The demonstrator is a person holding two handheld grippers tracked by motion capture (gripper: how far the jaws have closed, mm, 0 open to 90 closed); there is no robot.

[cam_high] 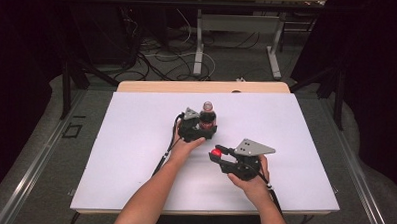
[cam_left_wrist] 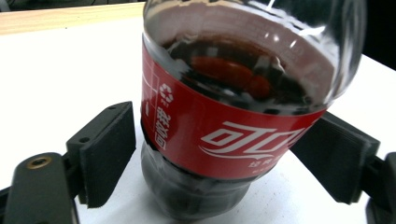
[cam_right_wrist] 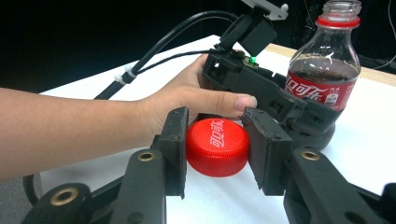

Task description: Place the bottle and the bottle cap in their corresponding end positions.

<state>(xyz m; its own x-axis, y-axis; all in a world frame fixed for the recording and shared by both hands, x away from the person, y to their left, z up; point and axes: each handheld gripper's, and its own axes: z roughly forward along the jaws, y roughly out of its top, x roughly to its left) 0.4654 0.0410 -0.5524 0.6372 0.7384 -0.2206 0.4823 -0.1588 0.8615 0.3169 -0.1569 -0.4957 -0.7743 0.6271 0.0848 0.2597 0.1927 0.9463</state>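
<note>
The bottle [cam_left_wrist: 233,121] is standing upright between the left gripper's [cam_high: 198,129] parted jaws, pads just off its sides. The right gripper [cam_right_wrist: 217,147] is clamping the red cap [cam_right_wrist: 217,146], beside the bottle.

I see a bottle [cam_left_wrist: 243,93] of clear glossy plastic with a smooth red label, and a ridged red plastic cap [cam_right_wrist: 217,147]. Both grippers' pads look matt black and foam-like. The worktop [cam_high: 135,140] is matt white, wood-edged at the frame's top.

The left gripper [cam_high: 202,130] is held level with jaws parted; the right gripper [cam_right_wrist: 216,148] is clamped shut, forearms extended forward.
</note>
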